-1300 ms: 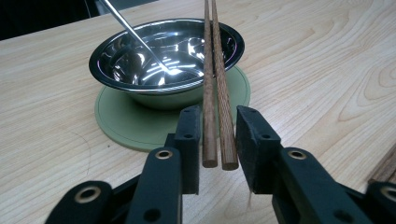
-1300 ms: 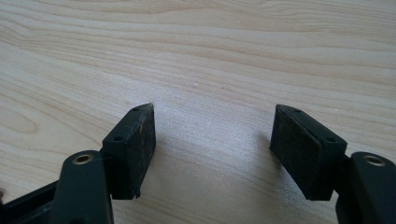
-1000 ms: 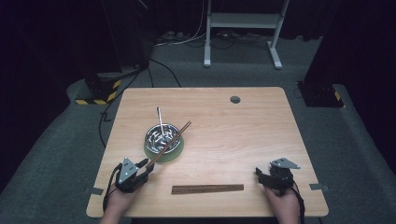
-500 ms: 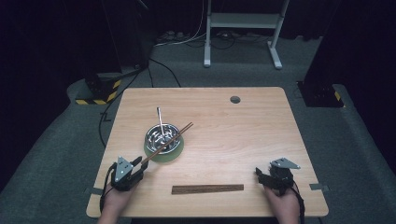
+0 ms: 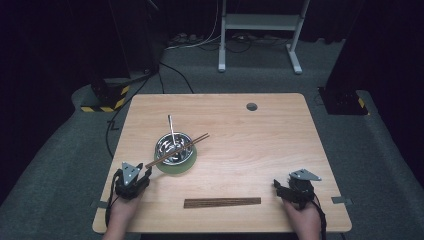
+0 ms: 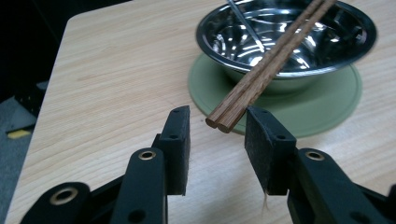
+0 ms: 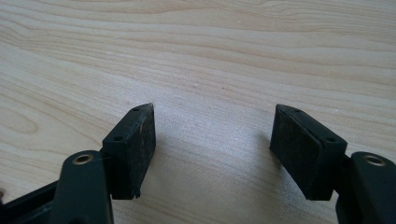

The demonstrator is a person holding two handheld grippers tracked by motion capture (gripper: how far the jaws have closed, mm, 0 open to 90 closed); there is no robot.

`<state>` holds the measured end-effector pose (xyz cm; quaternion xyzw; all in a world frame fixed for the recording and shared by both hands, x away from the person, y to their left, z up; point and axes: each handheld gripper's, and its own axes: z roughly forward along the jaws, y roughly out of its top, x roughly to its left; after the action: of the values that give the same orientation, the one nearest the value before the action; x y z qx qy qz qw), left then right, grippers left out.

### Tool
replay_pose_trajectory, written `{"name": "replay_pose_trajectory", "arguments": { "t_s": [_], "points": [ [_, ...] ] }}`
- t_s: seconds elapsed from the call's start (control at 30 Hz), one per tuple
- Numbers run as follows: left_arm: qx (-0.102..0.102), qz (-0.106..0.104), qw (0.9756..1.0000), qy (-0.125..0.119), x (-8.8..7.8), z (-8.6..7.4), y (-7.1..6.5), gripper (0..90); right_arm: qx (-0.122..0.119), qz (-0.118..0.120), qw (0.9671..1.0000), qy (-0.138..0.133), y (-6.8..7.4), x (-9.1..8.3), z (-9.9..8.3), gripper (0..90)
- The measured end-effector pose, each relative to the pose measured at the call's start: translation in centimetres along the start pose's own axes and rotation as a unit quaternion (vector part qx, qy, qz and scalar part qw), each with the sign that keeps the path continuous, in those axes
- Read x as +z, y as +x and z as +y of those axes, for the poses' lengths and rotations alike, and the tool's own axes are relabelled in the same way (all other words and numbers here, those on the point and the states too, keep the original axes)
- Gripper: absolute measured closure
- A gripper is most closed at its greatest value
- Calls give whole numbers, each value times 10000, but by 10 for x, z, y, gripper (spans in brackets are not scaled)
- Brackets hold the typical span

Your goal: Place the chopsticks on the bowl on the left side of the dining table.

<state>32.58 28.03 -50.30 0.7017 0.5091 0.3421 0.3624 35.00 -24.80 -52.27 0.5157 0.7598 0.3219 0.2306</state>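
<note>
A steel bowl (image 5: 174, 147) (image 6: 285, 37) stands on a green coaster (image 5: 176, 167) (image 6: 327, 102), with a metal utensil (image 5: 171, 129) (image 6: 245, 25) leaning in it. A pair of brown chopsticks (image 5: 177, 150) (image 6: 266, 70) lies across the bowl's rim. Their near ends hang between the jaws of my left gripper (image 5: 145, 171) (image 6: 217, 116), close to the right-hand pad. Those jaws have just been opening, and a clear gap shows on the other side. My right gripper (image 5: 279, 187) (image 7: 212, 112) rests open over bare wood at the front right.
A dark wooden strip (image 5: 222, 202) lies along the front edge of the table (image 5: 260, 145), between my two hands. A round grommet (image 5: 251, 106) sits near the far edge. Cables and a white stand are on the floor beyond.
The left jaws have spread off the chopsticks, which now rest across the bowl. The left hand has shifted slightly. The right gripper has not moved.
</note>
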Motion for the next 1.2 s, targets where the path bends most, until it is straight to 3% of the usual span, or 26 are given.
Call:
{"name": "replay_pose_trajectory", "arguments": {
  "t_s": [0.4,0.67,0.9,1.03,1.2],
  "points": [
    [22,214,9992,342,10,15,4,611,-18,8,10000,-41,0,1,0,309],
    [43,343,9982,493,20,22,15,618,-32,19,10000,-43,0,1,0,309],
    [-9,326,9979,551,29,32,21,635,-39,45,10000,-1,0,0,0,309],
    [137,349,9970,675,35,38,22,640,-39,46,10000,-1,0,0,0,309],
    [178,352,9962,772,44,42,24,645,-53,42,10000,-3,0,0,0,308]
  ]
}}
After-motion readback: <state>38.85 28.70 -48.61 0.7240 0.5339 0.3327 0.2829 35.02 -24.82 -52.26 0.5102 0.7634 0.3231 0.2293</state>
